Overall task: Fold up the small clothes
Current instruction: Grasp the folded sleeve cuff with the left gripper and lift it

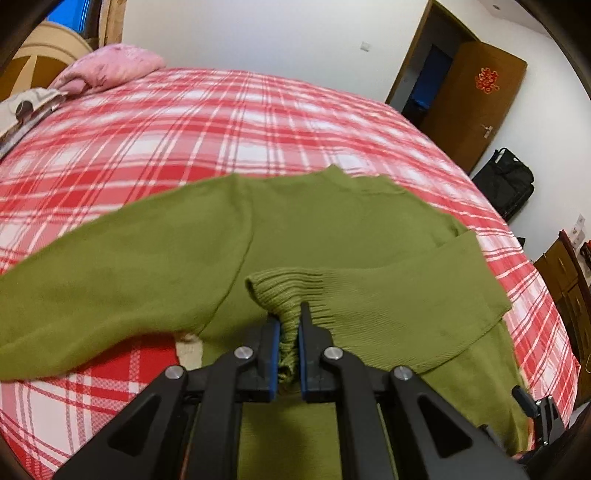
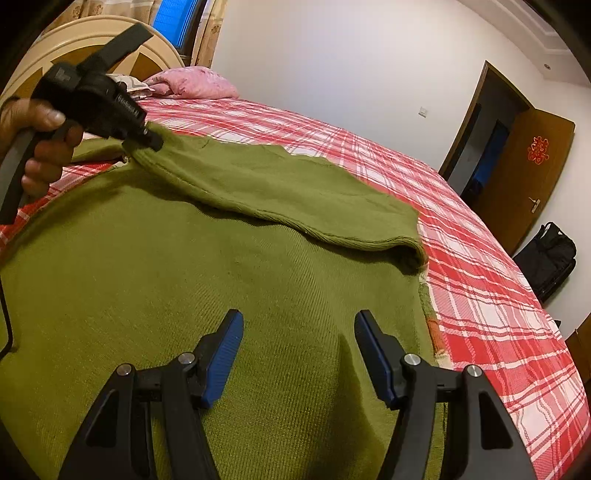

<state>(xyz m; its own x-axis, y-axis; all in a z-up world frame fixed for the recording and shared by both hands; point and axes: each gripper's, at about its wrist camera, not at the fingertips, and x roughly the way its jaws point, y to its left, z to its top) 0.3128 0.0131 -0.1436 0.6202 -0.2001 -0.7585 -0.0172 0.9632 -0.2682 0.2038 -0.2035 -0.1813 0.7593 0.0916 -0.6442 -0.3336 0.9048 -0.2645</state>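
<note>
An olive-green knit sweater (image 1: 332,229) lies spread on a red-and-white plaid bed (image 1: 221,122). My left gripper (image 1: 288,325) is shut on the ribbed cuff (image 1: 284,291) of one sleeve, which is drawn across the sweater's body. The other sleeve (image 1: 110,266) stretches out to the left. In the right wrist view the sweater (image 2: 184,295) fills the foreground, and the held sleeve (image 2: 277,192) lies folded over it. My left gripper also shows there (image 2: 147,142), held by a hand. My right gripper (image 2: 299,325) is open and empty just above the sweater's body.
A pink pillow (image 1: 110,70) and a patterned cloth (image 1: 26,110) lie at the head of the bed by a wooden headboard (image 2: 85,33). A brown door (image 1: 476,99) stands open beyond the bed, with a black bag (image 1: 509,181) on the floor.
</note>
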